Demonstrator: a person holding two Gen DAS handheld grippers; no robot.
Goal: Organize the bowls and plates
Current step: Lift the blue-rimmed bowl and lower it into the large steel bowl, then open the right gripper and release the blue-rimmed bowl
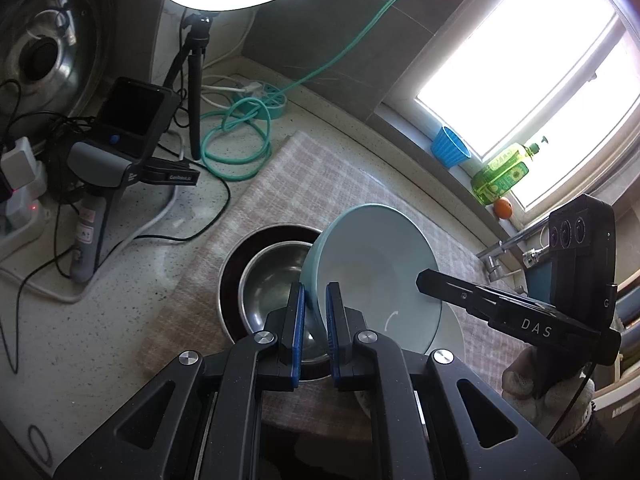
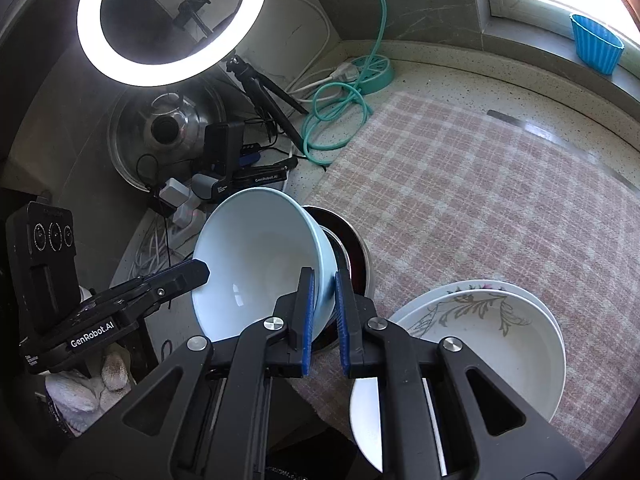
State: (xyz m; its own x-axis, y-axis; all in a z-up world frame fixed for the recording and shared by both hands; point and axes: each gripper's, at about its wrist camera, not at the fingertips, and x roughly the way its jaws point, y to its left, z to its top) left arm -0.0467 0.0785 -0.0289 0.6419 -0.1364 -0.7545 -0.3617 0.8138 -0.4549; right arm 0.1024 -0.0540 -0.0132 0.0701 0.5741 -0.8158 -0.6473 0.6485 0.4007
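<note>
A light blue bowl (image 1: 376, 268) is held tilted in the air by both grippers. My left gripper (image 1: 316, 300) is shut on its left rim. My right gripper (image 2: 323, 294) is shut on its right rim; the bowl shows in the right wrist view (image 2: 256, 264). Under the bowl a steel bowl (image 1: 272, 276) sits inside a dark bowl (image 1: 232, 264) on the checked cloth (image 2: 480, 200). White floral bowls (image 2: 500, 344) are stacked at the right on a white plate (image 2: 364, 416).
A ring light on a tripod (image 2: 264, 88), a spare gripper on a stand (image 1: 120, 160), chargers and a green cable (image 1: 236, 140) crowd the left counter. A blue cup (image 2: 596, 44) and a green bottle (image 1: 504, 172) stand on the window sill.
</note>
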